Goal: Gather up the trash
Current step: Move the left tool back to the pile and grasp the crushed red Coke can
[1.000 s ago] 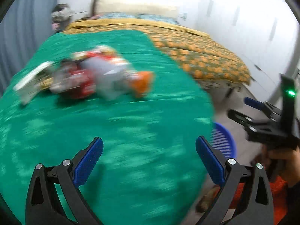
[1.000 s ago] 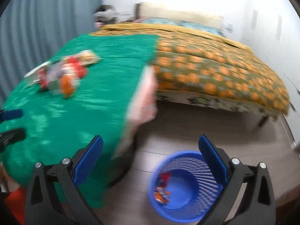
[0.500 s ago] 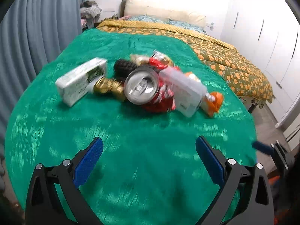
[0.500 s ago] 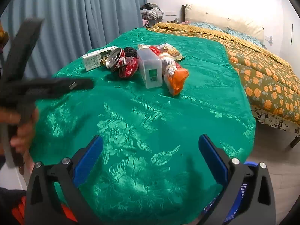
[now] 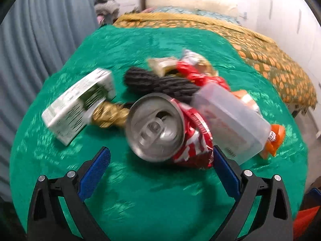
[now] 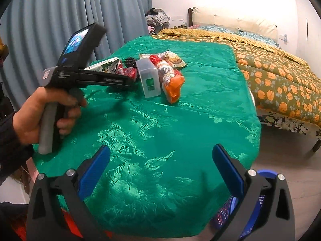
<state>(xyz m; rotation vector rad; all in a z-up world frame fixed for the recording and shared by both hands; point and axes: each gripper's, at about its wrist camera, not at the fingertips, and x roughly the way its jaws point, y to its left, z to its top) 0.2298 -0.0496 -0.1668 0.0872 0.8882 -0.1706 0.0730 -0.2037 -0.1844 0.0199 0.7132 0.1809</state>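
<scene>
Just before crushed can (image 5: pixel 158 126), left gripper (image 5: pixel 160 166) agape, green cloth (image 5: pixel 140 200) bare beneath

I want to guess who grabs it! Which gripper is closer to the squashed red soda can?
Left. The left gripper is open right in front of the squashed red soda can, nearly reaching it. The right gripper is open too, back by the near edge of the green cloth.

A crushed red aluminium drink can (image 5: pixel 160 128) lies at the front of a trash heap on the green-clothed round bench (image 5: pixel 160 196). Left of it lies a white cardboard carton (image 5: pixel 78 104), right of it a clear plastic tub (image 5: pixel 230 120), behind it a black knobbly lump (image 5: pixel 158 84). A blue mesh bin (image 6: pixel 258 202) stands on the floor beside the bench.
</scene>
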